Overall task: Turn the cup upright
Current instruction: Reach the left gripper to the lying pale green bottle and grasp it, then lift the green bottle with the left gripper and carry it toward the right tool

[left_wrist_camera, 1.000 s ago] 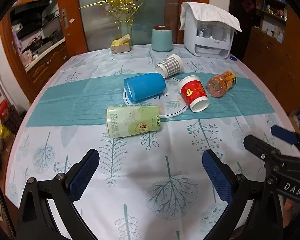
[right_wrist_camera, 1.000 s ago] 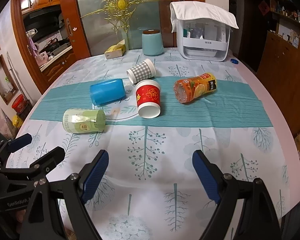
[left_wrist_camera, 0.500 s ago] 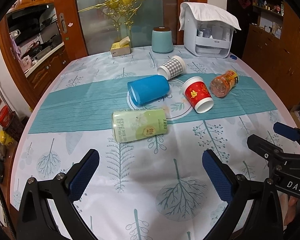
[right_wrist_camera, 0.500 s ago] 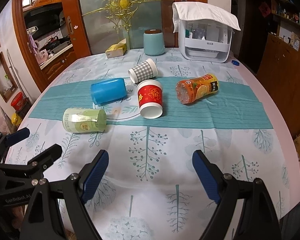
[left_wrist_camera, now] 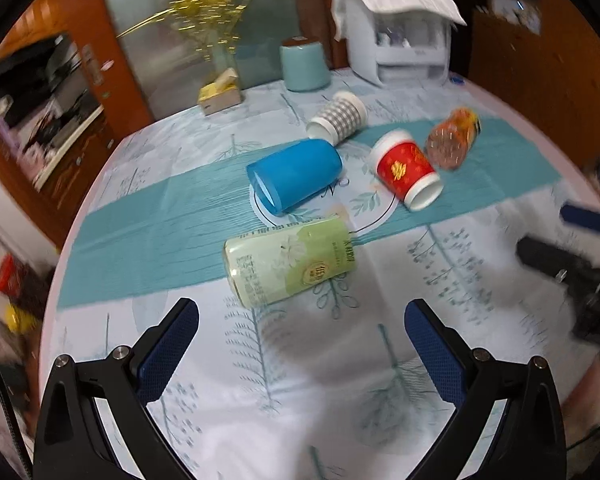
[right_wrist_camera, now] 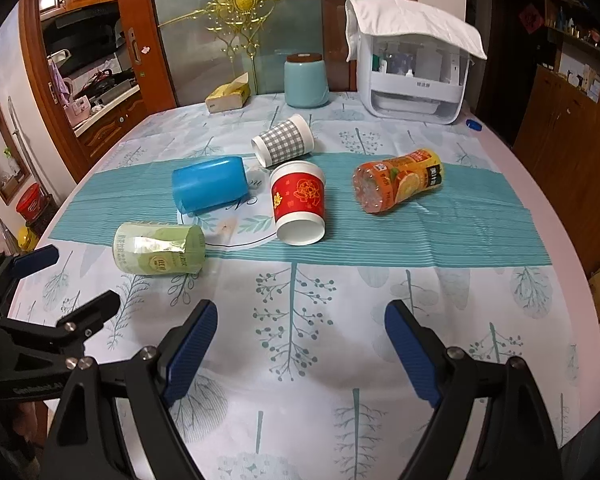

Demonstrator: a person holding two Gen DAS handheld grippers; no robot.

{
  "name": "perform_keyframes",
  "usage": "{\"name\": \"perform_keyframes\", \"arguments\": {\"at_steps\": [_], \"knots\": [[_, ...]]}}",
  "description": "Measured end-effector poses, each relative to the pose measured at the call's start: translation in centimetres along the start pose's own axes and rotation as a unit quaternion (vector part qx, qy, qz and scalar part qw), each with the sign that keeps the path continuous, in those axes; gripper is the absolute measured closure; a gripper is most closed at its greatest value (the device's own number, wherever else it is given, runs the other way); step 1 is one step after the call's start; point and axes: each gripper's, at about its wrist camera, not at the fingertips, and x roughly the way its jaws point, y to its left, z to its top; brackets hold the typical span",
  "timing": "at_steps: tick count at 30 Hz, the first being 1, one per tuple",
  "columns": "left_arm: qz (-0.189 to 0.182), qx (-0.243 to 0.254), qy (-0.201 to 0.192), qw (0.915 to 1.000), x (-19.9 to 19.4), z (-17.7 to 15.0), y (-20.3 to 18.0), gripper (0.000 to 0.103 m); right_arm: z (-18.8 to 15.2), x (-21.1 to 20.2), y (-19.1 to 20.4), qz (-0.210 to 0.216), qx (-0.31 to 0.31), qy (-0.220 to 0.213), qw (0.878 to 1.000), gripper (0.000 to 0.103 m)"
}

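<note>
Three cups lie on their sides mid-table: a blue cup [left_wrist_camera: 294,176] [right_wrist_camera: 210,189], a red paper cup [left_wrist_camera: 407,173] [right_wrist_camera: 299,207] and a grey checked paper cup [left_wrist_camera: 337,119] [right_wrist_camera: 283,146]. My left gripper [left_wrist_camera: 300,322] is open and empty, low over the cloth, just short of a pale green can [left_wrist_camera: 290,261]. My right gripper [right_wrist_camera: 300,330] is open and empty, nearer the front edge, with the red cup straight ahead. The left gripper also shows at the left of the right wrist view [right_wrist_camera: 60,280].
The pale green can [right_wrist_camera: 159,248] and an orange drink bottle [right_wrist_camera: 398,186] [left_wrist_camera: 454,142] also lie on their sides. At the back stand a teal jar [right_wrist_camera: 306,81], a white box under a cloth [right_wrist_camera: 414,76] and a tissue box [right_wrist_camera: 228,96]. The table edge curves away on both sides.
My left gripper has moved forward and tilted, so the green can and cups are closer and its view is blurred. The right gripper has edged slightly forward. Nothing on the table moved.
</note>
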Motion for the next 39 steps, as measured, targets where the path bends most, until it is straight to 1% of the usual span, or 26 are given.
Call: {"name": "perform_keyframes", "arguments": {"at_steps": [1, 4, 6, 8, 11, 14, 15, 17, 19, 22, 25, 27, 28, 29, 30, 31, 33, 36, 39], "knots": [[0.010, 0.019, 0.009, 0.9997, 1.0, 0.2, 0.1, 0.001, 0.1, 0.4, 0.0, 0.000, 0.001, 0.003, 1.000, 0.017], [0.023, 0.052, 0.025, 0.9981, 3.1, 0.6, 0.7, 0.001, 0.5, 1.5, 0.0, 0.000, 0.002, 0.012, 1.000, 0.017], [0.026, 0.068, 0.031, 0.9969, 4.0, 1.2, 1.2, 0.001, 0.8, 2.3, 0.0, 0.005, 0.004, 0.019, 1.000, 0.017], [0.039, 0.084, 0.041, 0.9949, 4.9, 1.7, 1.8, 0.001, 1.0, 2.9, 0.1, 0.006, 0.005, 0.022, 1.000, 0.017], [0.041, 0.115, 0.049, 0.9914, 6.1, 2.5, 2.3, 0.001, 1.3, 4.0, 0.2, 0.003, 0.005, 0.031, 0.999, 0.017], [0.029, 0.155, 0.066, 0.9852, 7.5, 3.2, 2.2, 0.001, 1.3, 4.9, 0.2, 0.009, 0.007, 0.043, 0.999, 0.017], [0.029, 0.168, 0.071, 0.9829, 7.9, 3.3, 2.0, 0.001, 1.4, 5.2, 0.1, 0.010, 0.008, 0.046, 0.999, 0.017], [0.035, 0.204, 0.080, 0.9750, 8.9, 3.5, 1.5, 0.001, 1.4, 5.6, 0.1, 0.013, 0.011, 0.054, 0.998, 0.017], [0.047, 0.243, 0.088, 0.9647, 10.0, 3.7, 1.0, 0.001, 1.5, 6.1, 0.1, 0.013, 0.011, 0.059, 0.998, 0.017], [0.054, 0.279, 0.103, 0.9533, 11.3, 3.9, 0.2, 0.001, 1.6, 6.8, 0.2, 0.012, 0.013, 0.065, 0.998, 0.017], [0.052, 0.302, 0.120, 0.9444, 12.4, 4.2, -0.4, 0.001, 1.6, 7.3, 0.2, 0.015, 0.017, 0.071, 0.997, 0.017], [0.045, 0.303, 0.132, 0.9429, 12.8, 4.3, -0.6, 0.006, 1.6, 7.5, 0.2, 0.016, 0.020, 0.073, 0.997, 0.017], [0.043, 0.301, 0.141, 0.9423, 13.1, 4.4, -0.6, 0.014, 1.6, 7.6, 0.2, 0.017, 0.020, 0.074, 0.997, 0.017], [0.042, 0.297, 0.152, 0.9417, 13.4, 4.4, -0.5, 0.027, 1.5, 7.7, 0.1, 0.018, 0.022, 0.076, 0.997, 0.017], [0.040, 0.291, 0.167, 0.9413, 13.8, 4.6, -0.4, 0.030, 1.5, 7.8, 0.0, 0.019, 0.024, 0.078, 0.997, 0.017], [0.039, 0.282, 0.178, 0.9419, 14.0, 4.8, -0.2, 0.032, 1.4, 7.9, 0.0, 0.021, 0.026, 0.081, 0.996, 0.017], [0.034, 0.270, 0.187, 0.9440, 14.2, 5.0, -0.1, 0.033, 1.3, 8.1, -0.2, 0.023, 0.030, 0.083, 0.996, 0.017], [0.010, 0.240, 0.209, 0.9479, 14.5, 5.6, 0.3, 0.033, 1.2, 8.2, -0.4, 0.027, 0.037, 0.087, 0.995, 0.017], [-0.034, 0.190, 0.237, 0.9523, 14.1, 5.9, 0.6, 0.033, 1.1, 8.2, -0.5, 0.033, 0.042, 0.090, 0.995, 0.017]]}}
